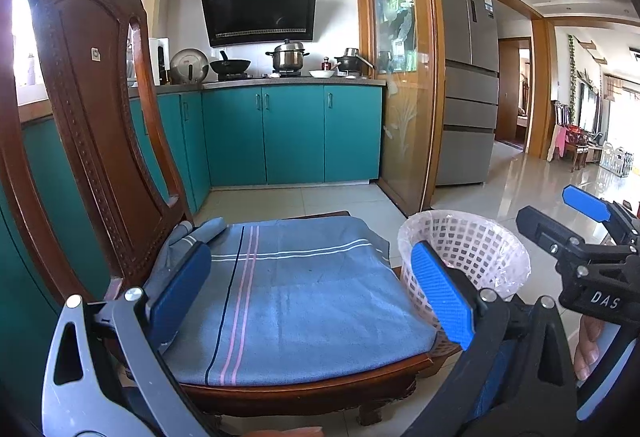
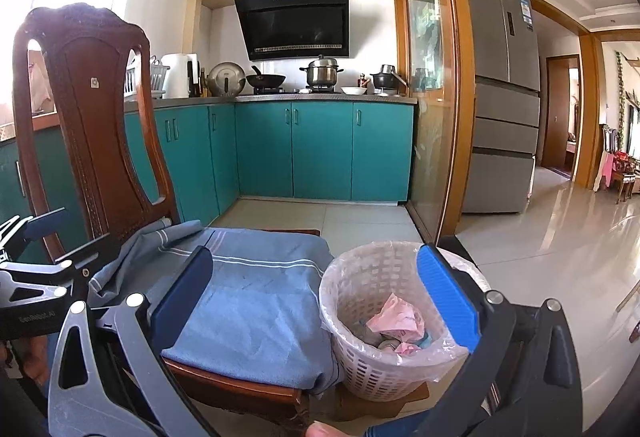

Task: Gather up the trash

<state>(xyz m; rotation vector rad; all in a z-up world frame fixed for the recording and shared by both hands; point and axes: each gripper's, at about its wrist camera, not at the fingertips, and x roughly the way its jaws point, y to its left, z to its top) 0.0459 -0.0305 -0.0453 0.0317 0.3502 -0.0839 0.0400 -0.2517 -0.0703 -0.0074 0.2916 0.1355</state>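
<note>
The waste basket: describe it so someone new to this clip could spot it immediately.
Find the dark wooden chair with the blue striped cloth over its seat, facing the teal kitchen cabinets. The waste basket stands on the floor beside the seat. It is the only white lattice plastic tub, lined with a clear bag, with crumpled pink paper inside.

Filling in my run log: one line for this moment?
left tool open | right tool open | both empty | pink trash in basket | chair cloth bare
</note>
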